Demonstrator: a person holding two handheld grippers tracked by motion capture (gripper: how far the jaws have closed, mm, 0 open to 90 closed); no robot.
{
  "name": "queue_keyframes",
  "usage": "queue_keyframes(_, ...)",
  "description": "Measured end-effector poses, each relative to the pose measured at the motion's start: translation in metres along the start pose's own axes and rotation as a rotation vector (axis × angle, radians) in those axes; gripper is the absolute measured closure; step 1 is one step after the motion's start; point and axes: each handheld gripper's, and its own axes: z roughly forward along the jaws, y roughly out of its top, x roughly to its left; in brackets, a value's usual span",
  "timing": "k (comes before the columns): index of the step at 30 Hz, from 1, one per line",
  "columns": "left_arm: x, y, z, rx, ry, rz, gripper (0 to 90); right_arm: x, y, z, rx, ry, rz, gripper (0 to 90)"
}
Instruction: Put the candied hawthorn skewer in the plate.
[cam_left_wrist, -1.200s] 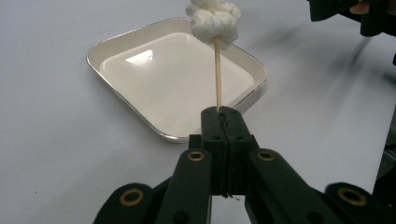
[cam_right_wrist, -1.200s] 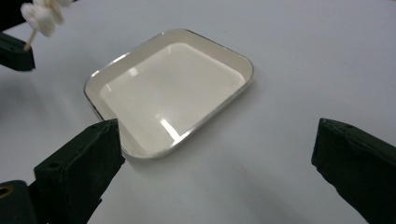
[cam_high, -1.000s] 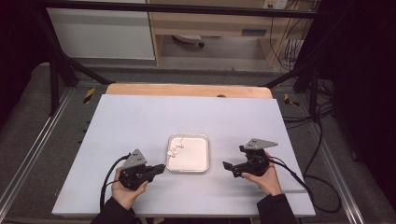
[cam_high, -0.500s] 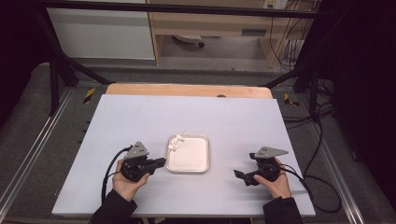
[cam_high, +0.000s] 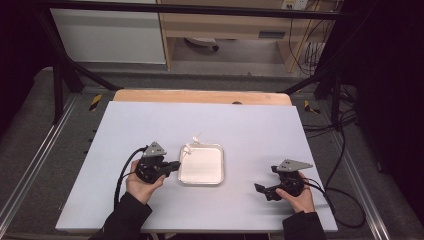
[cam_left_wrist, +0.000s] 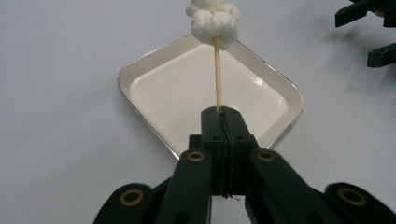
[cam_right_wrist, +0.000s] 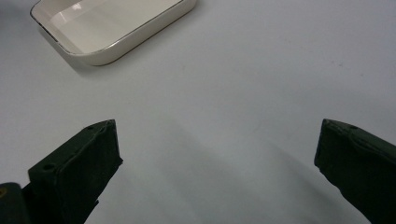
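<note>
Currently left gripper (cam_left_wrist: 223, 122) clamps skewer (cam_left_wrist: 217, 74) over the tray (cam_left_wrist: 140, 77); right gripper (cam_right_wrist: 217, 154) wide apart, well right of tray.

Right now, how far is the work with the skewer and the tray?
Done: the left gripper is shut on the skewer, its white lumps above the tray's far corner. In hand: holding it over the tray. Left: laying it down, probably. The right gripper is open over bare table.

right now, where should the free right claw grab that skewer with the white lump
On the bare wooden stick of the skewer, between the left claw, shut on its lower end, and the white lump. Come from the side, across the stick: it is thin and straight, while the lump looks soft.
</note>
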Motion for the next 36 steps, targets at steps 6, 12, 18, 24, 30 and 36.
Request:
queue_keyframes(6, -0.003, 0.011, 0.016, 0.036, 0.015, 0.003, 88.8, -0.001, -0.001, -0.002, -0.003, 0.002, 0.006, 0.9)
queue_keyframes(12, -0.006, 0.013, 0.037, 0.081, 0.035, 0.012, 88.8, -0.002, -0.002, -0.002, -0.006, 0.001, 0.005, 0.9)
queue_keyframes(18, -0.008, 0.011, 0.05, 0.123, 0.048, 0.032, 88.8, -0.001, -0.002, -0.002, 0.002, 0.003, 0.009, 0.9)
queue_keyframes(24, -0.01, 0.003, 0.06, 0.157, 0.046, 0.039, 88.8, -0.002, -0.003, -0.001, 0.008, -0.002, 0.001, 0.9)
queue_keyframes(30, -0.013, -0.002, 0.066, 0.189, 0.05, 0.054, 88.8, -0.001, -0.003, -0.001, 0.012, -0.003, 0.002, 0.9)
queue_keyframes(36, -0.015, -0.005, 0.07, 0.219, 0.066, 0.075, 88.7, -0.001, -0.003, -0.001, 0.012, -0.002, 0.001, 0.9)
